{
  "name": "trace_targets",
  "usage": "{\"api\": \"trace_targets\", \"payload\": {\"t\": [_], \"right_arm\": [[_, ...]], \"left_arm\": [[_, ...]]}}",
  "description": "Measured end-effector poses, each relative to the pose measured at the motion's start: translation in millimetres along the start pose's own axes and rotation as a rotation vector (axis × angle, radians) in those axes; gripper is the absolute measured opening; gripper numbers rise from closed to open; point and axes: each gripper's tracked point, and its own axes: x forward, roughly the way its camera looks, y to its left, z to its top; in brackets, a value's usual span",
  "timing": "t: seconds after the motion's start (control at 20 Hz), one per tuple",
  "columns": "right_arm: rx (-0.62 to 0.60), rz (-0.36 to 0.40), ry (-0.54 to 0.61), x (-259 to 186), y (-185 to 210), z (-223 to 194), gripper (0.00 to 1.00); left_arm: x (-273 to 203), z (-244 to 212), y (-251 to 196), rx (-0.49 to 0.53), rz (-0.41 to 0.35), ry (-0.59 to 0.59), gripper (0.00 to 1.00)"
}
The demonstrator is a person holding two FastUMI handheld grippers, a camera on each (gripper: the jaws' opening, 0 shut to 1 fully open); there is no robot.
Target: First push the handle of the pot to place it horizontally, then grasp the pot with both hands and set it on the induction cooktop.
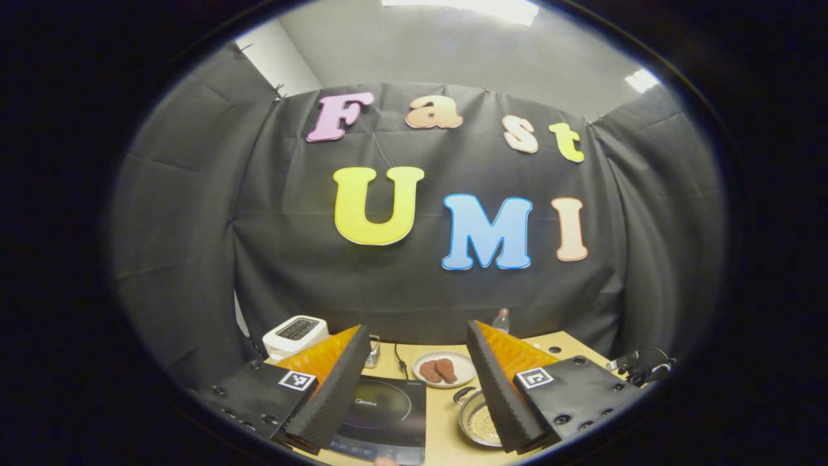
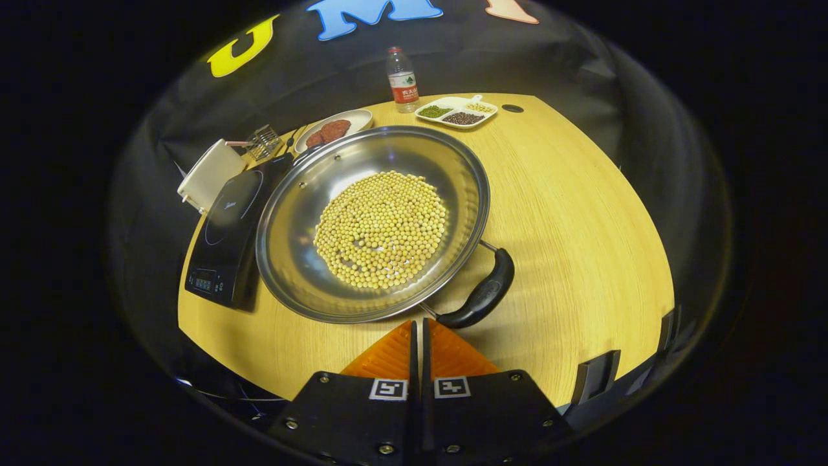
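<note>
Along the far edge of the desk point(image 2: 582, 213) I am seeing a water bottle point(image 2: 402, 79), a divided dish of beans point(image 2: 457, 111), a plate of meat point(image 2: 333, 128), a wire rack point(image 2: 262, 142) and a white toaster point(image 2: 211, 173).

Booth lit from above, both fisheye views sharp at centre and bent at the rim.

Ceiling lights point(image 1: 462, 6) glared white above the dark cloth wall in the left gripper view. In the right gripper view the pot point(image 2: 372, 223) caught soft reflections on its steel wall, and its handle point(image 2: 484, 291) cast a faint shadow on the table point(image 2: 582, 213) beside it. The table's edges curved strongly around the pot and dimmed outward.
</note>
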Motion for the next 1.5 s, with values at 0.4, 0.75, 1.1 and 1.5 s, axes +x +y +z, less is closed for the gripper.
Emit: {"api": "trace_targets", "payload": {"t": [0.4, 0.75, 1.1, 1.5], "right_arm": [[-0.036, -0.105, 0.008, 8.0, -25.4, 5.9, 0.01], [0.013, -0.107, -0.008, 14.4, -40.7, 20.2, 0.01], [0.014, -0.079, -0.020, 18.1, -65.3, 34.3, 0.01], [0.038, -0.058, -0.046, 24.5, -86.0, 57.7, 0.02]], "left_arm": [[3.1, -14.2, -0.9, -0.025, -0.080, 0.024, 0.99], [11.4, -11.6, -17.7, -0.017, -0.092, 0.020, 0.95], [10.8, -7.4, -58.0, 0.008, -0.073, 0.009, 0.95], [18.1, -5.4, -72.3, 0.013, -0.051, 0.009, 0.95]]}}
